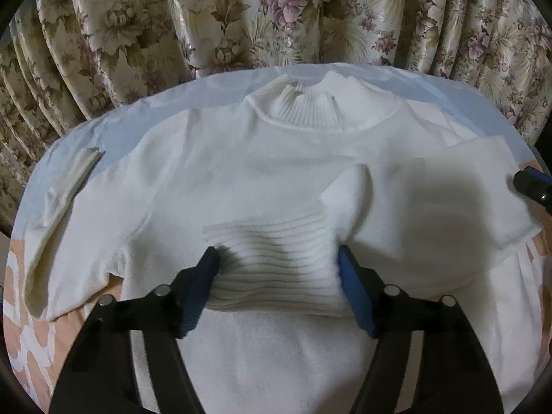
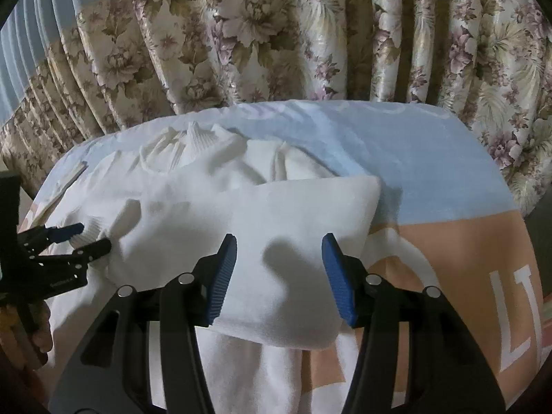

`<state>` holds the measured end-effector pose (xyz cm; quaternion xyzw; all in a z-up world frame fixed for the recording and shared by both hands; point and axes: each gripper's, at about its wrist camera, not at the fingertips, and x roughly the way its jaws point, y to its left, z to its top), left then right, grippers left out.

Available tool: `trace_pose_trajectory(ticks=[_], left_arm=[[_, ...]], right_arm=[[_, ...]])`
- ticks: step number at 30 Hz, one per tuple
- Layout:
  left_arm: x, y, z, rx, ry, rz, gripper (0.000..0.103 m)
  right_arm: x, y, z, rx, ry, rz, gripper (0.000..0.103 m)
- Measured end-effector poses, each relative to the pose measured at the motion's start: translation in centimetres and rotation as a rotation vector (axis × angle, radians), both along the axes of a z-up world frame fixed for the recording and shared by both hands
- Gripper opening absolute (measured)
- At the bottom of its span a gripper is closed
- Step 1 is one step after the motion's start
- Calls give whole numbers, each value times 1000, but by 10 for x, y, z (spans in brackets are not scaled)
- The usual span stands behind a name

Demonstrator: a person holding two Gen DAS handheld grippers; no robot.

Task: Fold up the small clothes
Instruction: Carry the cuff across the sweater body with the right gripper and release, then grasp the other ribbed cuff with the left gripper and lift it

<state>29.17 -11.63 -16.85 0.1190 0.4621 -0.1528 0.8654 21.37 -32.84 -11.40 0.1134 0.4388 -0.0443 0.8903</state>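
- A white knit sweater [image 1: 241, 179] lies flat, front up, on a bedspread [image 2: 431, 186] of pale blue and peach with white lettering; its ribbed collar [image 1: 310, 110] points toward the floral curtain [image 1: 241, 17] hanging behind the bed.
- One sleeve is folded across the chest, and its ribbed cuff [image 1: 276, 262] lies on the middle of the body.
- The left gripper [image 1: 279, 286] hangs over that cuff with its blue-padded fingers spread wide, one at each side of the ribbing; whether the pads touch the cloth cannot be told, but they do not pinch it.
- In the right wrist view the same left gripper [image 2: 89, 238] shows at the far left with its fingers apart around the cuff.
- The other sleeve [image 1: 62, 200] lies stretched out to the side, its cuff near the edge of the bedspread.
- The right gripper [image 2: 279, 276] hovers above the folded sleeve part [image 2: 276, 207] near the sweater's side edge, fingers parted wide and holding nothing; its shadow falls on the white cloth between them.
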Motion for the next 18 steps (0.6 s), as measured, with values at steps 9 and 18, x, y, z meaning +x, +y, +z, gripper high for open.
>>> trace_pose_trajectory(ticks=[9,18], left_arm=[[1,-2,13,6,-39,-11,42],[1,-2,16,-10,-42,-20,23]], right_arm=[[6,11,-7,-12,24,16,52],[10,16,-8,-15,30,21,52]])
